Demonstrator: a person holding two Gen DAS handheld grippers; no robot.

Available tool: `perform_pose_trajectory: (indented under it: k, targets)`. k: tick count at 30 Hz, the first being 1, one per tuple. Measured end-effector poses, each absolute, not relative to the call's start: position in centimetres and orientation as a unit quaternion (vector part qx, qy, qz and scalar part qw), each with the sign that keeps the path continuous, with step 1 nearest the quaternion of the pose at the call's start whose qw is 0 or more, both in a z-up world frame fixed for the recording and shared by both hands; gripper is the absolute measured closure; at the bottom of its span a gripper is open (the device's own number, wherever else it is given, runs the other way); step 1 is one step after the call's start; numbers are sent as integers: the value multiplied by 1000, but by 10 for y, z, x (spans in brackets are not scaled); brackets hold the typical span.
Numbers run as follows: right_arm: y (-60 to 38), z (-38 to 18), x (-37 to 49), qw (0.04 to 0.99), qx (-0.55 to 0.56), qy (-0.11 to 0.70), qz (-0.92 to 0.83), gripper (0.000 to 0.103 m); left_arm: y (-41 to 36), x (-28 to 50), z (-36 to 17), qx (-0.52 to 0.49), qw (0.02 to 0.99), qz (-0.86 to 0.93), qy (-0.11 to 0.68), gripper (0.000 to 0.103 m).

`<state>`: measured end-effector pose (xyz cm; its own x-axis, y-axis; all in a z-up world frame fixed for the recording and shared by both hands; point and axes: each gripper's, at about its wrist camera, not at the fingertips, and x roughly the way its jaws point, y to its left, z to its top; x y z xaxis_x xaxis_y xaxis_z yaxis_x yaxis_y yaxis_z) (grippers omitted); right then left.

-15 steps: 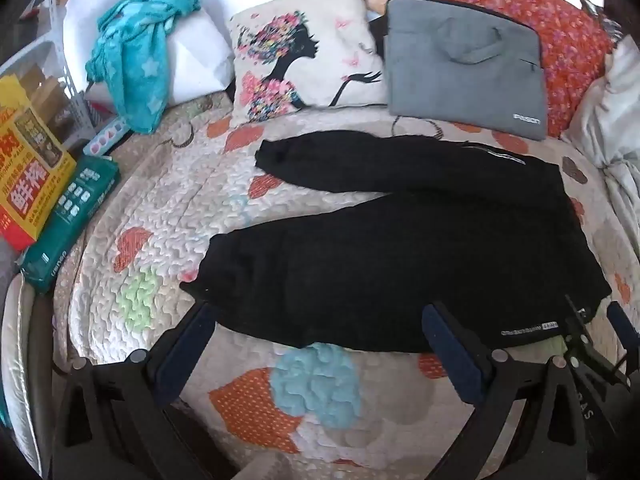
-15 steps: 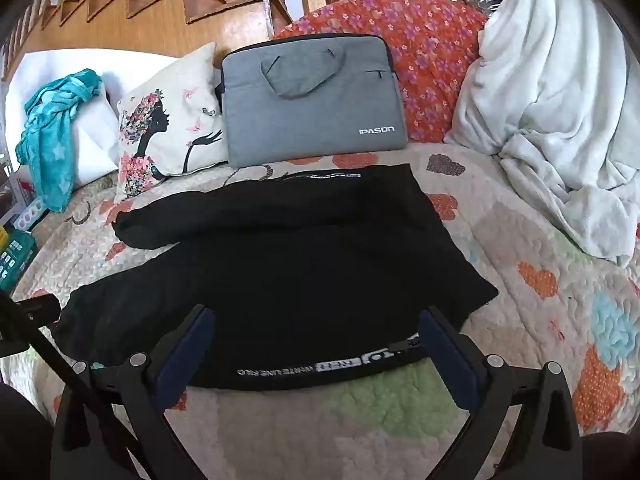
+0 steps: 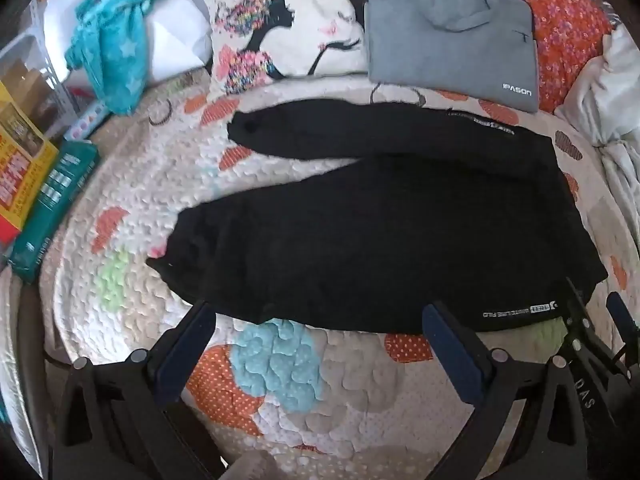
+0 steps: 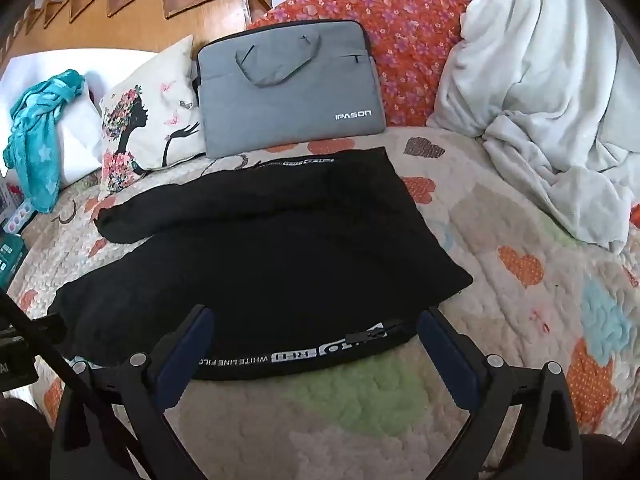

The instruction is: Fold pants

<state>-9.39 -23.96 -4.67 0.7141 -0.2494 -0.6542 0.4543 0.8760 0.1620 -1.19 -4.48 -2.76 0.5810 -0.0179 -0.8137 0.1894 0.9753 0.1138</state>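
Observation:
Black pants (image 3: pixel 380 232) lie spread flat on a quilted bedspread (image 3: pixel 280 364), legs pointing left, waistband at the right with white lettering. My left gripper (image 3: pixel 316 316) is open and empty, its fingertips at the near edge of the near leg. My right gripper (image 4: pixel 314 318) is open and empty, its fingers straddling the lettered waistband edge of the pants (image 4: pixel 260 252). The right gripper's frame shows at the lower right of the left wrist view (image 3: pixel 592 320).
A grey laptop bag (image 4: pixel 288 88), a printed pillow (image 4: pixel 152 116) and a teal cloth (image 4: pixel 36 136) stand at the back. A white blanket (image 4: pixel 540 92) is heaped at the right. Boxes (image 3: pixel 52 196) lie at the bed's left edge.
Both grippers have moved forward a little, closer to the pants' near edge. Both stay open.

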Motion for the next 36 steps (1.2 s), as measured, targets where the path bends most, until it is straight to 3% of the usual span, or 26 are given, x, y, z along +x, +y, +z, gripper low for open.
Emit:
perform_pose_trajectory:
  k: [16, 20, 27, 28, 31, 36]
  targets:
    - [-228, -34, -96, 911, 93, 306, -259, 2, -10, 20, -106, 70, 839, -112, 528, 0]
    - [-232, -31, -105, 895, 88, 329, -288, 3, 2, 10, -111, 49, 849, -142, 507, 0]
    - [-268, -21, -136, 857, 225, 350, -303, 4, 7, -5, -114, 58, 847, -179, 497, 0]
    - [-274, -21, -139, 850, 249, 350, -304, 4, 9, -4, -112, 53, 844, -187, 500, 2]
    - [-293, -26, -144, 831, 301, 348, -313, 5, 21, 3, -99, 19, 840, -205, 502, 20]
    - [-323, -50, -128, 812, 330, 371, -306, 15, 67, 34, -63, -56, 855, -167, 487, 20]
